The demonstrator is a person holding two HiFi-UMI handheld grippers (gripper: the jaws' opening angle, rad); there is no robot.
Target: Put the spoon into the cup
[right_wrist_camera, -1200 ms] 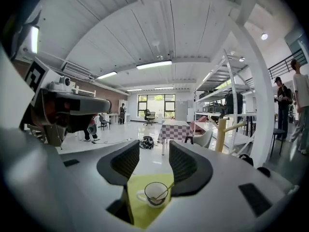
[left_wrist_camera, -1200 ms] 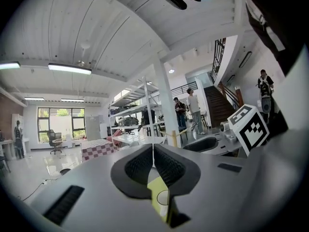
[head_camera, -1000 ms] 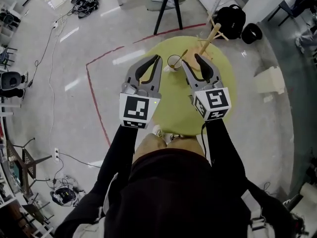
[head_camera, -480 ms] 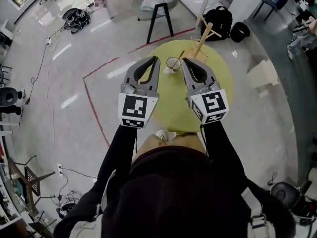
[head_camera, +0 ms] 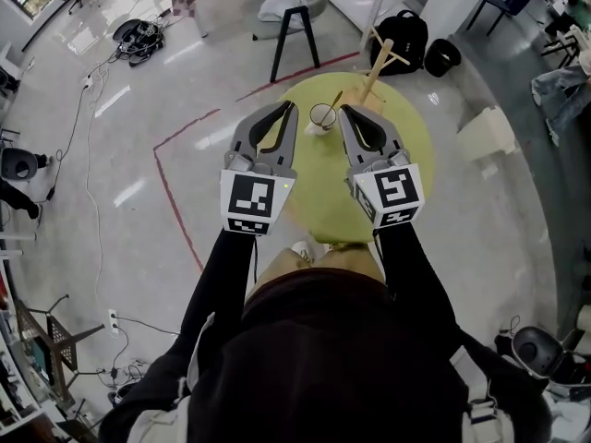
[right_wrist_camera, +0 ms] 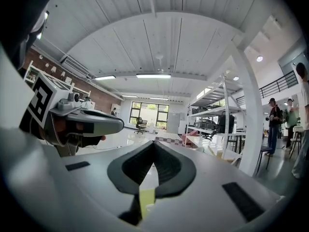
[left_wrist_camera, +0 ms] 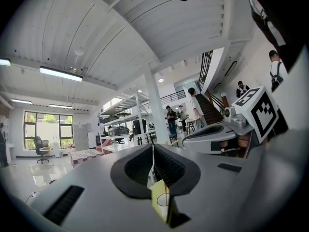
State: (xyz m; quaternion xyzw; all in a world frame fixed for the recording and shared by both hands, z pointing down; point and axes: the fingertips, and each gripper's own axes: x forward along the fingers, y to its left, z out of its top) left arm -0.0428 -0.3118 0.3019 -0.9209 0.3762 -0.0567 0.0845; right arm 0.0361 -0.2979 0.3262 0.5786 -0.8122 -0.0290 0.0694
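A round green table stands on a shiny floor. The cup sits on the far side of the table. The spoon stands in the cup and leans to the right. The left gripper and the right gripper are near the cup, one on each side. Both have their jaws pressed together and hold nothing. A wooden stand is at the table's far edge.

Black sleeves, grey left gripper and right gripper, black-and-white marker cubes
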